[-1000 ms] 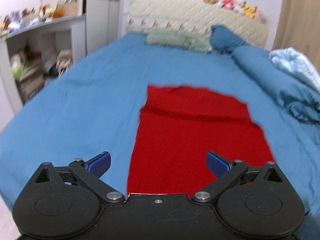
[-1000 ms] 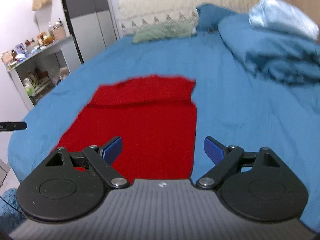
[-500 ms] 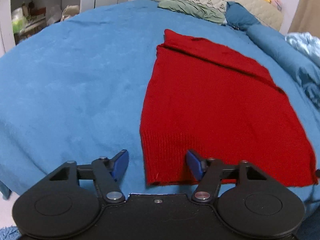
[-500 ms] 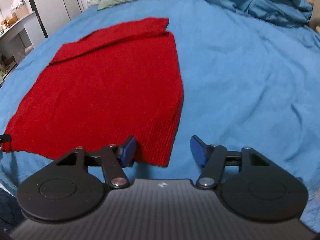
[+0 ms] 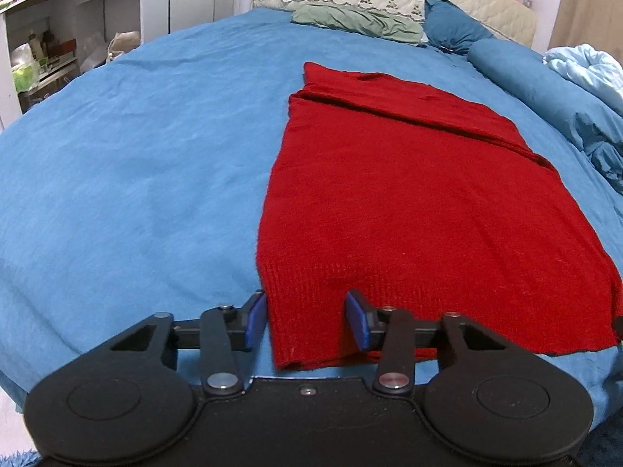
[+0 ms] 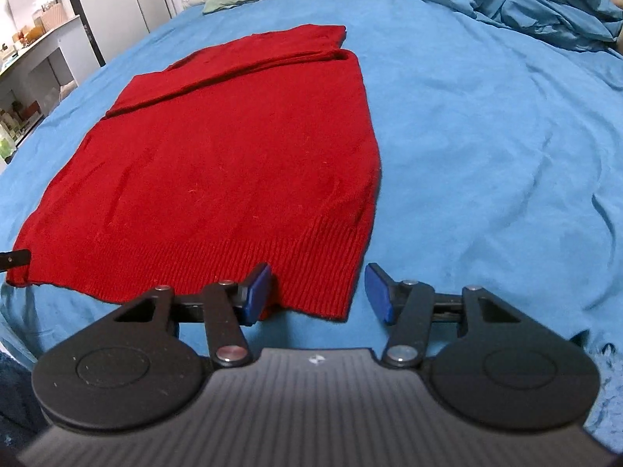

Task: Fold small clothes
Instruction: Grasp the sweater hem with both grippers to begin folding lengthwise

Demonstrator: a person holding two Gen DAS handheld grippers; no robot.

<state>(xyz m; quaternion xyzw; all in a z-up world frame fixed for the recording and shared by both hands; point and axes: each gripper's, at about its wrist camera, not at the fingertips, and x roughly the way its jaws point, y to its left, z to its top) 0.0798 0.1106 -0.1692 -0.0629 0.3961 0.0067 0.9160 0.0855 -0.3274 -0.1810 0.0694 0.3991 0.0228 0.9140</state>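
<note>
A red knit sweater (image 5: pixel 409 202) lies flat on the blue bed, sleeves folded across its far end, ribbed hem nearest me. My left gripper (image 5: pixel 307 321) is open, its jaws standing either side of the hem's near left corner, low at the cloth. The sweater also shows in the right wrist view (image 6: pixel 233 163). My right gripper (image 6: pixel 319 292) is open, its jaws standing either side of the hem's near right corner. The tip of the left gripper (image 6: pixel 15 258) shows at the far left of that view.
The blue bedsheet (image 5: pixel 136 163) spreads wide to the left. A rolled blue duvet (image 6: pixel 525 4) and a light blue blanket (image 5: pixel 584 70) lie at the right. Pillows (image 5: pixel 354 21) and a headboard are at the far end. White shelves (image 5: pixel 58 39) stand left of the bed.
Both grippers have dropped down and forward to the sweater's hem and narrowed their jaws around its two near corners. The sweater has not moved.
</note>
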